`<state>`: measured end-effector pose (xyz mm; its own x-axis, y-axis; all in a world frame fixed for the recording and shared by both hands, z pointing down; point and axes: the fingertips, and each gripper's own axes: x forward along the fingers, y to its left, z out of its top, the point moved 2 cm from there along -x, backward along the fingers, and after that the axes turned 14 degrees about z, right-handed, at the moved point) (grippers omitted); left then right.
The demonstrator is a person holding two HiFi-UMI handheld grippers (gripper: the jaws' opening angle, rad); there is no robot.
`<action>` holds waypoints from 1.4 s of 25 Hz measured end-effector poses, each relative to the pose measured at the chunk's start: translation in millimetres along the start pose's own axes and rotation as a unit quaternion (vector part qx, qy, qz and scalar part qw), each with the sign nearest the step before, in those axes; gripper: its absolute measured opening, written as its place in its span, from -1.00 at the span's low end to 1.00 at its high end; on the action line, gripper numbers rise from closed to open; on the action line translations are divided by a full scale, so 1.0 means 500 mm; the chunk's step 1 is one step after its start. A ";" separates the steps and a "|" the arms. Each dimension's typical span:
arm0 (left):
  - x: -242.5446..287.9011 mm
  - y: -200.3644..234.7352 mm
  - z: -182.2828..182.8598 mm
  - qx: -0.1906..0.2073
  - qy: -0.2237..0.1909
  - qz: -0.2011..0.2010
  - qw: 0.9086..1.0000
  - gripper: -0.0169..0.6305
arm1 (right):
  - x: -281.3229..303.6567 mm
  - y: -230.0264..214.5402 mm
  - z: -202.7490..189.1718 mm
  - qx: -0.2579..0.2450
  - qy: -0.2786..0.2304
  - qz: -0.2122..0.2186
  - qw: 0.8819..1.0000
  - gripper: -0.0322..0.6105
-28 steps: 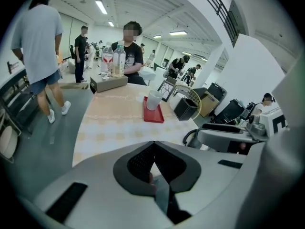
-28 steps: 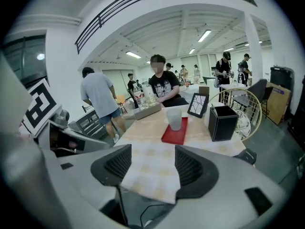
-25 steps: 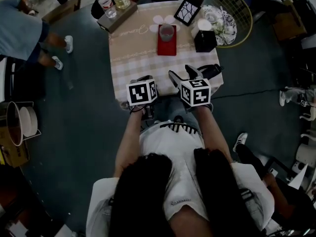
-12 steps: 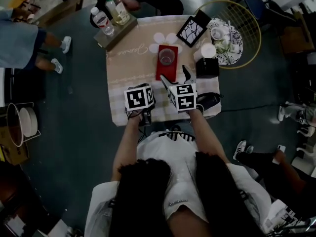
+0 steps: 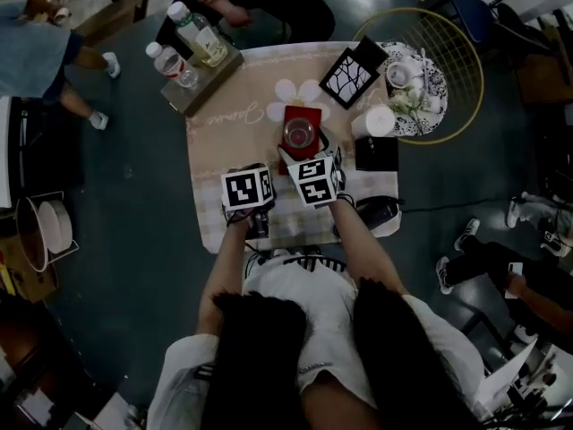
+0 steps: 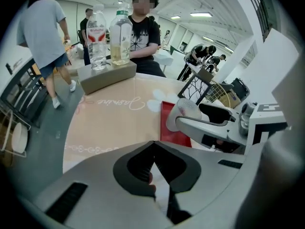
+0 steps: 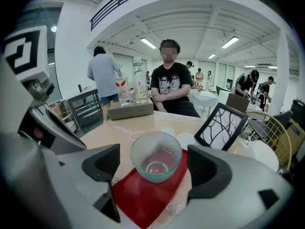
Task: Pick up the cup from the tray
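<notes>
After the head view showed the right gripper (image 5: 303, 150) advanced to the red tray (image 5: 309, 113), I read the left gripper (image 6: 152, 162) in its view as pinched together, empty, and the right gripper view as jaws just spread wide around the untouched cup (image 7: 156, 162) there, ready to clamp.

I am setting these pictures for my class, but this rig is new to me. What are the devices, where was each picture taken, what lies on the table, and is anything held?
A person, not a robot, holds a hand-held gripper in each hand. One camera on the person's head looks down; one rides on each gripper. On the table a glass cup stands on a red tray, with bottles and a picture frame beyond. The left hand-held gripper is shut and empty. The right hand-held gripper has just been opening its jaws; the cup stands between them, untouched. Nothing is held.
</notes>
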<state>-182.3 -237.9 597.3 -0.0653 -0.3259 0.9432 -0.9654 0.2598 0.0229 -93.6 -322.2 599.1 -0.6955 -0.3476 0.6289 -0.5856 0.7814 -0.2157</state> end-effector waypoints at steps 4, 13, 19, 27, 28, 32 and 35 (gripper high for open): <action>0.021 0.010 -0.007 0.005 0.022 0.010 1.000 -0.93 | 0.038 -0.011 -0.007 0.005 0.015 0.000 1.000 0.41; 0.049 0.009 -0.021 0.022 0.053 0.008 0.998 -0.93 | 0.071 -0.033 -0.007 0.000 0.039 0.000 0.999 0.38; 0.054 -0.005 -0.019 0.030 0.052 0.000 0.998 -0.93 | 0.053 -0.032 -0.001 0.002 0.043 0.003 0.999 0.35; 0.047 -0.032 -0.028 0.045 0.048 -0.007 0.998 -0.93 | -0.035 -0.040 -0.032 0.021 0.035 -0.032 0.999 0.35; 0.045 -0.035 -0.030 0.046 0.045 -0.006 0.998 -0.93 | -0.046 -0.044 -0.041 0.026 0.037 -0.038 0.998 0.35; 0.039 -0.054 -0.040 0.045 0.042 -0.011 0.998 -0.93 | -0.088 -0.058 -0.069 0.037 0.039 -0.054 0.997 0.35; 0.032 -0.071 -0.050 0.056 0.038 -0.015 0.998 -0.93 | -0.118 -0.067 -0.079 0.042 0.033 -0.065 0.996 0.35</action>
<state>-142.7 -229.8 620.0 -0.0215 -0.2607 0.9652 -0.9891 0.1465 0.0175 -16.5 -307.2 598.9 -0.5840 -0.4060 0.7029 -0.7038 0.6847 -0.1892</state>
